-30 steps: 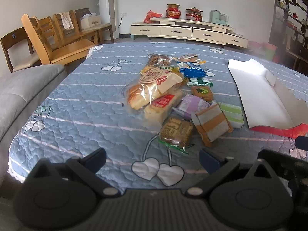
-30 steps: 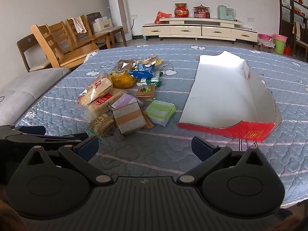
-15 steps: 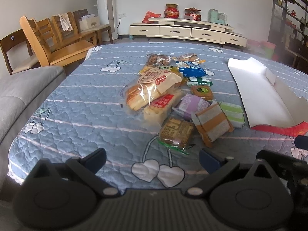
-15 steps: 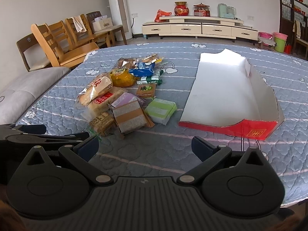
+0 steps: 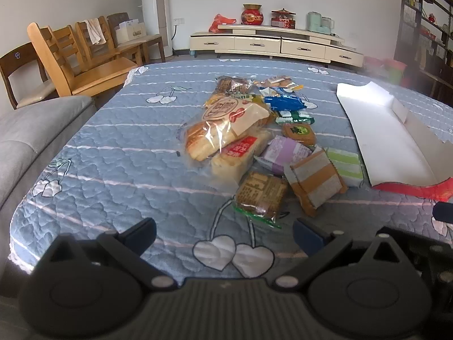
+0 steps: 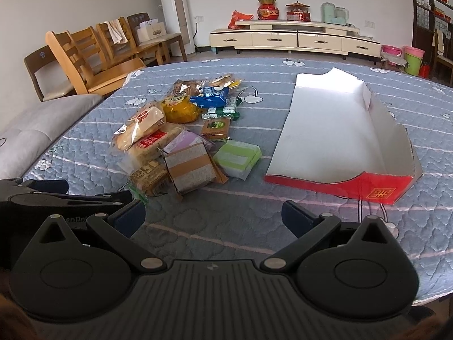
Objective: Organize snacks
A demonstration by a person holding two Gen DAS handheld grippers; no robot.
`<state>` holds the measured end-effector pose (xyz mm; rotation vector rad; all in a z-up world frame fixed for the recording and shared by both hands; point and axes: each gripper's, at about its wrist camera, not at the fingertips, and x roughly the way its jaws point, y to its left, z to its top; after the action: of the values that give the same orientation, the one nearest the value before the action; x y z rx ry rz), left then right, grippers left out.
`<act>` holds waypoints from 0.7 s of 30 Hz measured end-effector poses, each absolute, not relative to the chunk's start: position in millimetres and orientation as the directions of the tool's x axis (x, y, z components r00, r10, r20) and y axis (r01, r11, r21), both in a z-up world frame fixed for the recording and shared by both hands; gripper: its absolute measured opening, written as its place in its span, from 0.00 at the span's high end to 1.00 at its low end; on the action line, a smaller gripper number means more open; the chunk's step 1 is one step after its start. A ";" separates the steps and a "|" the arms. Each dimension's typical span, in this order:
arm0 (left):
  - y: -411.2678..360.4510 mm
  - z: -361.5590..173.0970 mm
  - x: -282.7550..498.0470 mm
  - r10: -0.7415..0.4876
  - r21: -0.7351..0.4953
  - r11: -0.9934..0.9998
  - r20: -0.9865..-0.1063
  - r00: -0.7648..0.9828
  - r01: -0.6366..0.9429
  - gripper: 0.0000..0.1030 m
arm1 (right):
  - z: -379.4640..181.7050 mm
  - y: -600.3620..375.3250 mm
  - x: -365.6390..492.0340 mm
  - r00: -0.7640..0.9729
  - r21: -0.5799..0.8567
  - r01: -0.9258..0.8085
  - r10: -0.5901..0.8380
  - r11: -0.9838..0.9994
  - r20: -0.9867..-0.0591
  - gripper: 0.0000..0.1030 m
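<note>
Right wrist: snacks [image 6: 181,138] beside tray [image 6: 376,192].

Print on the snack wrappers [image 6: 181,138] is too small to read. The red-fronted box [image 5: 390,141] is cut off at the left view's right edge.

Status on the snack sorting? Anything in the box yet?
Nothing done: the white-lined red cardboard tray is empty. Nothing in hand: left tongs and right tongs are open over the blue quilted cloth. The whole pile of wrapped snacks remains beside the tray.
</note>
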<state>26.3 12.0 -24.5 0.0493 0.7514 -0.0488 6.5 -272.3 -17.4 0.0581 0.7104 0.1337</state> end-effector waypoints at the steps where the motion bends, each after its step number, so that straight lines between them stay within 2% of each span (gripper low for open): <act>1: 11.6 -25.3 27.3 -0.027 0.028 0.998 -0.684 0.729 0.063 0.01 | -17.7 -272.5 6.7 0.749 0.098 -0.102 0.141 0.990 -0.647 0.00; 9: 4.8 -32.9 41.3 -0.036 0.048 0.994 -0.686 0.726 0.094 0.02 | -18.3 -272.6 7.6 0.744 0.095 -0.099 0.137 0.991 -0.654 0.00; 15: -3.1 -42.4 61.7 -0.063 0.051 0.989 -0.694 0.717 0.136 0.11 | -21.2 -272.3 10.3 0.738 0.088 -0.100 0.133 0.991 -0.661 0.00; 16: -4.8 -43.7 65.3 -0.066 0.052 0.989 -0.695 0.716 0.141 0.13 | -21.5 -272.4 10.8 0.738 0.084 -0.101 0.132 0.991 -0.662 0.00; 19: -8.7 -48.5 74.3 -0.104 0.033 0.984 -0.703 0.703 0.178 0.28 | -22.9 -272.0 13.1 0.739 0.064 -0.102 0.118 0.993 -0.663 0.00; 20: -10.5 -50.8 77.1 -0.109 0.034 0.981 -0.709 0.697 0.189 0.38 | -23.1 -271.9 13.9 0.739 0.057 -0.101 0.113 0.993 -0.664 0.00; 21: -11.6 -52.6 78.9 -0.114 0.034 0.980 -0.709 0.696 0.196 0.38 | -23.5 -272.0 14.9 0.740 0.052 -0.100 0.110 0.994 -0.663 0.00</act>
<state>78.9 -11.6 -52.6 0.1097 0.7827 -0.1733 14.9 -272.0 -23.5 0.0131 0.7282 0.1152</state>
